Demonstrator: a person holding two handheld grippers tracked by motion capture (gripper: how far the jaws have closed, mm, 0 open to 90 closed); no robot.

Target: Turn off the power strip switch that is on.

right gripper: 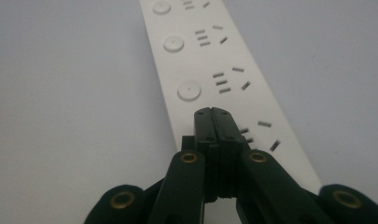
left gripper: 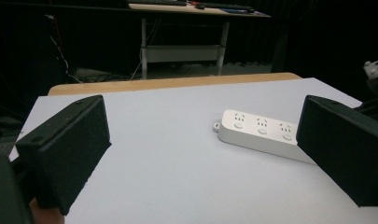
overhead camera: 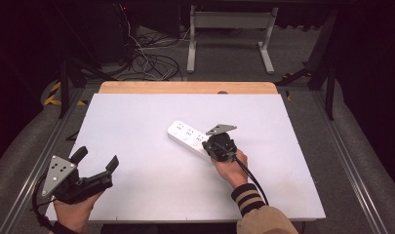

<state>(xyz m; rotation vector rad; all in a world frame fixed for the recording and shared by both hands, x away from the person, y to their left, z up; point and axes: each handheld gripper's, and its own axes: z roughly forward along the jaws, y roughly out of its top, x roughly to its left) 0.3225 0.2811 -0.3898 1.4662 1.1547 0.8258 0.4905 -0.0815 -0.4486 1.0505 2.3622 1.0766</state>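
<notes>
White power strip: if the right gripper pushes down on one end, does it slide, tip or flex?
The power strip looks like a rigid moulded bar, so flex is unlikely. It lies flat and low on the table, so tipping seems unlikely. Its smooth shell may slide or pivot, as the shut right gripper is over one end.

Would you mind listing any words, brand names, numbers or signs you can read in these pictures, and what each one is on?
No text can be read.
Power strip: plain white, with round buttons and socket slots, no brand, word or number.
Right gripper, jaws closed over the strip: brass rivets, no label.
Left gripper, jaws apart: its grey plate has holes, no marking.
Floor: yellow and black hazard stripes, a sign without words.
</notes>
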